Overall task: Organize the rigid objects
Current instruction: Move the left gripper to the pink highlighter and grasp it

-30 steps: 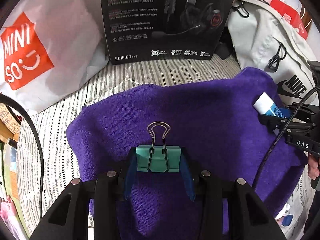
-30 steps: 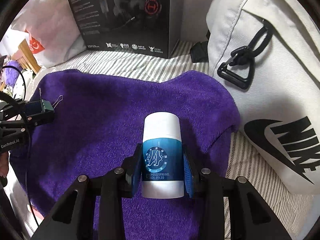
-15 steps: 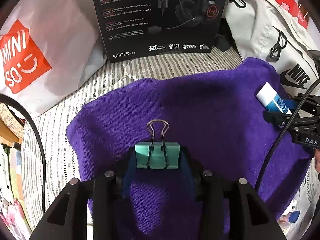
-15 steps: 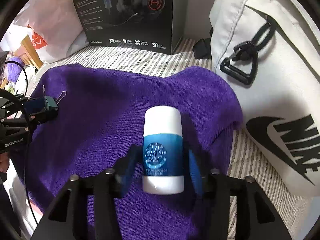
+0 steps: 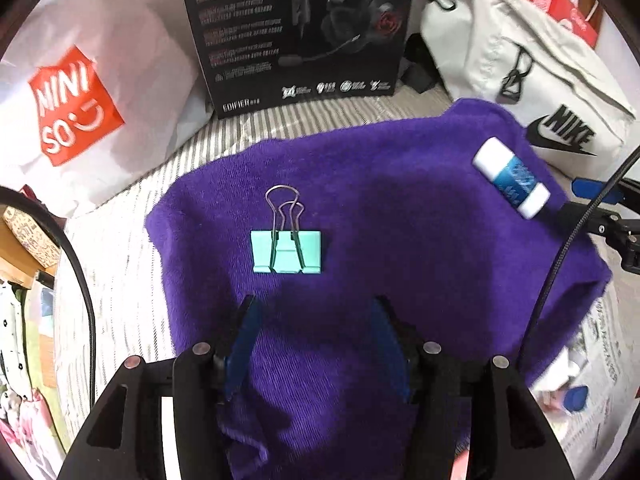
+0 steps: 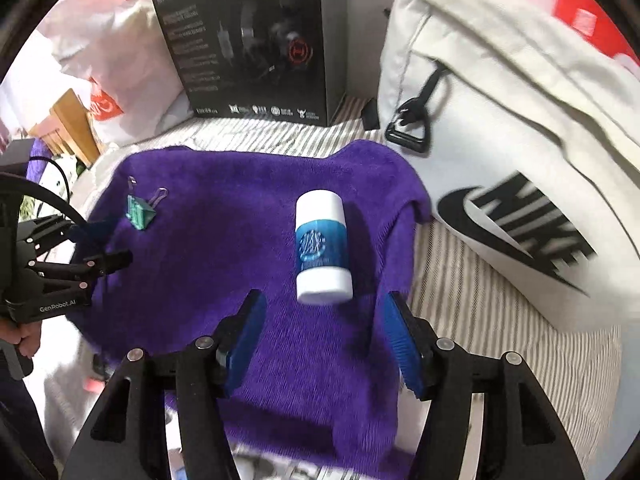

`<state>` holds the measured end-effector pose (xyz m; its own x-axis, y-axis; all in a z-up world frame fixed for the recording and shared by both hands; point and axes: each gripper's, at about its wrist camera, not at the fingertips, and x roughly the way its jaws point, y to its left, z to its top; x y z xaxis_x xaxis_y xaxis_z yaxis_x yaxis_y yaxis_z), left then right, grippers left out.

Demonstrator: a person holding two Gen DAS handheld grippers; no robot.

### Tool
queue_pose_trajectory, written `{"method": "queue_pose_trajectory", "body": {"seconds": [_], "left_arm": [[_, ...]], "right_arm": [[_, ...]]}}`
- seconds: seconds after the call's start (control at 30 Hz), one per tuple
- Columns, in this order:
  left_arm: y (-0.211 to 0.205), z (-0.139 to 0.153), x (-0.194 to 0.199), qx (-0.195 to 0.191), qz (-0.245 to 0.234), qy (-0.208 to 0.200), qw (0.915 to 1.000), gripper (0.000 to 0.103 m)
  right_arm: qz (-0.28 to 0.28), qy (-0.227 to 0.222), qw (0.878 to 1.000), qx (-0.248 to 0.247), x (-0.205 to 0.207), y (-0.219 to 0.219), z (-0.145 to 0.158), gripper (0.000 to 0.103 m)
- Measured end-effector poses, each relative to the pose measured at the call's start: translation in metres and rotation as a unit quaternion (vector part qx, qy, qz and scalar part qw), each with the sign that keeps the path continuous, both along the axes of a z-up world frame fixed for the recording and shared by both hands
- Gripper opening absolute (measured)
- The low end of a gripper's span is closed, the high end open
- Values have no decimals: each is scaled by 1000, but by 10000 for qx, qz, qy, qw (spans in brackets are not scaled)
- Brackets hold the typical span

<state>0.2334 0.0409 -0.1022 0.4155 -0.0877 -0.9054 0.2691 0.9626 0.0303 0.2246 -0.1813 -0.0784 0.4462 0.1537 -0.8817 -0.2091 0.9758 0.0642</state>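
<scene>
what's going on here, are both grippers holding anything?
No. A person works two handheld grippers over a purple towel. The left gripper has just been opening; the teal binder clip lies flat on the towel ahead of its fingers, clear of them. The right gripper has just been opening too; the white-and-blue tube lies on the towel just beyond its fingertips. Both items look set down and released.

teal binder clip: flat on purple towel | white-blue tube: lying on towel, well apart
</scene>
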Motion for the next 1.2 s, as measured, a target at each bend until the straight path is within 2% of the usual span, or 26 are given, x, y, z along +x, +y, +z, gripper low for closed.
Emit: {"method": "queue_pose_trajectory", "body": {"seconds": [0.13, 0.27, 0.43, 0.63, 0.73, 0.97, 1.13, 1.2], "left_arm": [[2, 21, -24, 8, -117, -192, 9997, 55], [9, 39, -54, -151, -210, -317, 9992, 55], [10, 49, -95, -246, -351, -435, 9981, 55], [10, 31, -134, -200, -530, -387, 9976, 55], [15, 19, -144, -324, -578, -320, 9973, 55], [16, -13, -145, -258, -764, -131, 9967, 55], [11, -23, -142, -143, -956, -103, 9953, 54], [9, -22, -143, -209, -1050, -89, 9942, 48]], "right_arm": [[-92, -101, 9998, 156, -29, -6, 13, 61], [-145, -234, 9991, 317, -57, -8, 23, 61], [-109, -383, 9987, 312, -97, -4, 33, 62], [-107, -412, 9982, 414, -136, -5, 34, 64], [-222, -376, 9982, 405, -149, -11, 29, 64], [-694, -294, 9953, 609, -178, -41, 19, 64], [-1035, -250, 9924, 610, -184, -59, 14, 64], [-1059, -238, 9924, 588, -184, -60, 12, 64]]}}
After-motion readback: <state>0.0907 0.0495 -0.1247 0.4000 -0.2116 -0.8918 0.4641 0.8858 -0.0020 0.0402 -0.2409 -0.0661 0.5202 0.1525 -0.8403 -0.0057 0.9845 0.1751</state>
